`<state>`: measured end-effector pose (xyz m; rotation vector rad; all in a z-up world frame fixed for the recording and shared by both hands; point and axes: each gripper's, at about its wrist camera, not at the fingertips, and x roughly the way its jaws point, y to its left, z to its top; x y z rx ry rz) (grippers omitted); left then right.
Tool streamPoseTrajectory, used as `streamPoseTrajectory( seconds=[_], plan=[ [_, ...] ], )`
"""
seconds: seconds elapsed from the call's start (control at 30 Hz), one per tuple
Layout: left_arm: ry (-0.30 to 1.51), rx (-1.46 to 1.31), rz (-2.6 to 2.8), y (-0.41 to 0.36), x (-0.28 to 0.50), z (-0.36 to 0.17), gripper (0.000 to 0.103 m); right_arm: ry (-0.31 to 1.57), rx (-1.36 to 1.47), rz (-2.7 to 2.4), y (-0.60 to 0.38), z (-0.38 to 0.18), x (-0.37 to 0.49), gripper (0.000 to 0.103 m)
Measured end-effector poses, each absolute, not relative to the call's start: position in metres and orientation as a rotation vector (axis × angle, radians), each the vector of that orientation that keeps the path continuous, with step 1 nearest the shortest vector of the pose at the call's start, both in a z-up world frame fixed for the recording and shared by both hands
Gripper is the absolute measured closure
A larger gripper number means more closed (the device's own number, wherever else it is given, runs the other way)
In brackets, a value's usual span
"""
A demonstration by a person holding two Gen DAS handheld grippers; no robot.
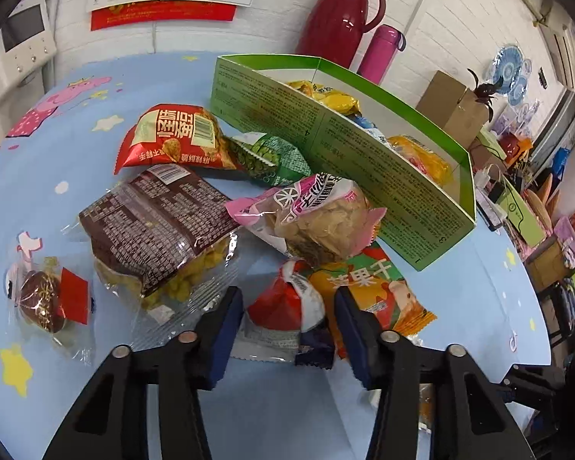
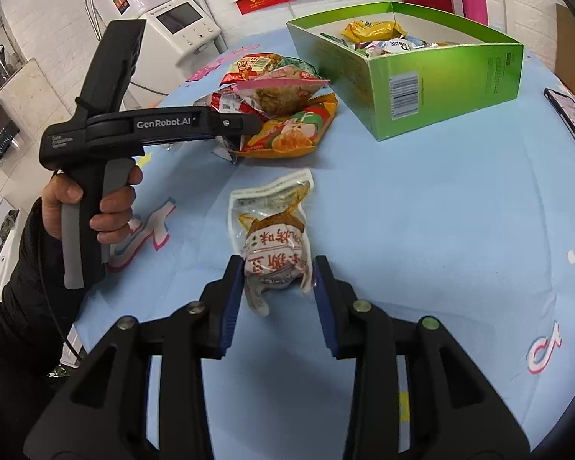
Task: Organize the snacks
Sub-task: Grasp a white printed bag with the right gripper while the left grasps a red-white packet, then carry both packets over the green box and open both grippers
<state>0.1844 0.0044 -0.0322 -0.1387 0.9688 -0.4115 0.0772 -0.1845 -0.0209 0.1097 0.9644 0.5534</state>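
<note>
A heap of snack packets lies at the middle of the tabletop in the left wrist view. An open box stands behind it, toward the upper right of the frame, with more packets inside. One small packet lies apart at the lower left. Two flasks stand behind the box. In the right wrist view a lone pouch lies at centre, before the heap.

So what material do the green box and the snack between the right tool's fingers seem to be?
Green box: probably printed cardboard, slightly glossy; it has folded corners and thin, plain white inner walls. Snack: probably thin plastic film, partly clear and shiny; it wrinkles and shows the brown food inside.
</note>
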Motion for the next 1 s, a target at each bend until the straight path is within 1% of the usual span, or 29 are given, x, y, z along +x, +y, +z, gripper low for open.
streamPoseTrajectory(
  seconds=[0.03, 0.07, 0.1, 0.17, 0.33, 0.37, 0.4, 0.47, 0.6, 0.7, 0.87, 1.0],
  plan=[
    [0.976, -0.157, -0.416, 0.008, 0.181, -0.032, 0.06, 0.964, 0.105, 0.561, -0.181, -0.021, 0.079, 0.061],
    [0.983, -0.169, -0.415, 0.012, 0.176, -0.032, 0.06, 0.966, 0.098, 0.567, -0.177, -0.02, 0.081, 0.057],
    [0.982, -0.173, -0.408, 0.016, 0.169, -0.031, 0.061, 0.963, 0.089, 0.574, -0.176, -0.021, 0.081, 0.05],
    [0.977, -0.177, -0.396, 0.025, 0.155, -0.031, 0.061, 0.955, 0.066, 0.582, -0.172, -0.021, 0.083, 0.044],
    [0.974, -0.182, -0.388, 0.042, 0.12, -0.034, 0.06, 0.935, -0.012, 0.569, -0.163, -0.022, 0.085, 0.044],
    [0.971, -0.178, -0.378, 0.042, 0.116, -0.034, 0.06, 0.928, -0.029, 0.564, -0.162, -0.022, 0.084, 0.046],
    [0.966, -0.171, -0.368, 0.044, 0.113, -0.034, 0.06, 0.919, -0.058, 0.544, -0.161, -0.022, 0.082, 0.057],
    [0.953, -0.149, -0.356, 0.044, 0.107, -0.036, 0.059, 0.909, -0.102, 0.509, -0.161, -0.023, 0.079, 0.066],
    [0.948, -0.149, -0.369, 0.042, 0.097, -0.031, 0.063, 0.917, -0.033, 0.501, -0.172, -0.019, 0.077, 0.067],
    [0.921, -0.142, -0.403, 0.032, 0.092, -0.016, 0.063, 0.892, 0.001, 0.504, -0.179, -0.007, 0.074, 0.067],
    [0.836, -0.135, -0.464, 0.017, 0.089, 0.023, 0.063, 0.807, 0.053, 0.504, -0.189, 0.026, 0.077, 0.067],
    [0.784, -0.12, -0.503, -0.001, 0.101, 0.051, 0.063, 0.719, 0.068, 0.476, -0.198, 0.055, 0.086, 0.067]
  ],
)
